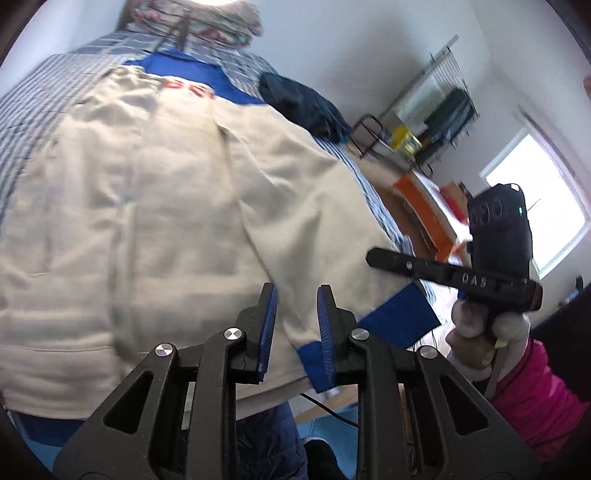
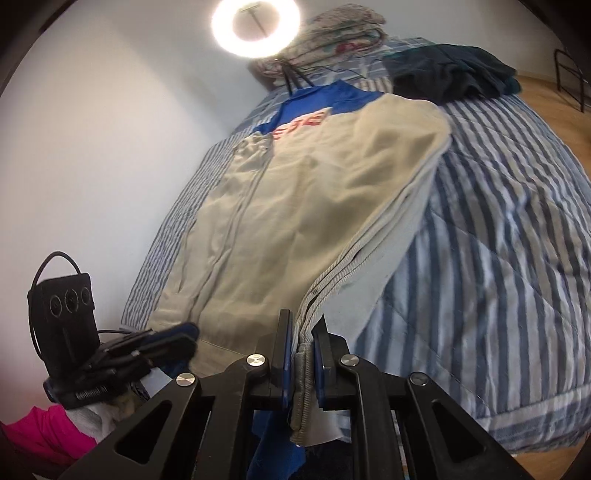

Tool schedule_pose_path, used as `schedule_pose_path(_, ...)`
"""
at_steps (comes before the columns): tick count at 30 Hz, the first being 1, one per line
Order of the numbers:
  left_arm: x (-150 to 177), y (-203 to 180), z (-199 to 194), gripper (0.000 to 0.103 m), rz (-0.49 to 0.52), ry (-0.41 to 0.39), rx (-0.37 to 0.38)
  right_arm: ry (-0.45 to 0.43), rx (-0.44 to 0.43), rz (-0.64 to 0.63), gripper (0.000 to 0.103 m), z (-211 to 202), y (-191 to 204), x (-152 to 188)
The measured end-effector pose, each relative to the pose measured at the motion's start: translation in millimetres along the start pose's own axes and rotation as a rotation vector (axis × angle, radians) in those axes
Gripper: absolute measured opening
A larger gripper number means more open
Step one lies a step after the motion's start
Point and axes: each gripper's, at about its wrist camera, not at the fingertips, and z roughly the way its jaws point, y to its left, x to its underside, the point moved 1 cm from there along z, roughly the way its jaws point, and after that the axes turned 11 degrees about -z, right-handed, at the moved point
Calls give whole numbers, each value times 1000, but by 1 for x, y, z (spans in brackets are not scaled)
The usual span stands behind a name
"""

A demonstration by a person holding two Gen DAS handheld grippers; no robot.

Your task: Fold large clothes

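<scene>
A cream jacket (image 1: 155, 206) with a blue yoke and red lettering lies spread lengthwise on the striped bed. Its sleeve with a blue cuff (image 1: 399, 317) is folded in. My left gripper (image 1: 297, 317) is at the near hem with cream fabric filling the gap between its blue pads. In the right wrist view it shows blurred at the hem's left corner (image 2: 177, 339). My right gripper (image 2: 303, 332) is shut on the ribbed hem (image 2: 301, 369) at the jacket's (image 2: 295, 206) right corner, and that edge is lifted. From the left it (image 1: 373, 256) appears side-on, held by a gloved hand (image 1: 480, 328).
A blue-and-white striped quilt (image 2: 498, 240) covers the bed. Dark clothes (image 2: 454, 70) are piled at its far right, a folded floral blanket (image 2: 332, 33) by the ring light (image 2: 255, 26). A shelf rack (image 1: 436, 107), orange boxes (image 1: 421, 206) and a window (image 1: 535, 199) are to the right.
</scene>
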Motion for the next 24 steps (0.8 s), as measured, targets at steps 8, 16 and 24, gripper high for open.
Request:
schedule_pose_path(8, -16, 57, -40, 20, -155, -107, -28, 57, -13, -161, 8, 38, 52, -22)
schedule_pose_path(16, -13, 84, -57, 20, -208, -138, -61, 193, -10, -326, 8, 105, 97, -23)
schedule_pose_path(24, -8, 103, -59, 20, -255, -128, -86, 308, -16, -429, 8, 151, 113, -4)
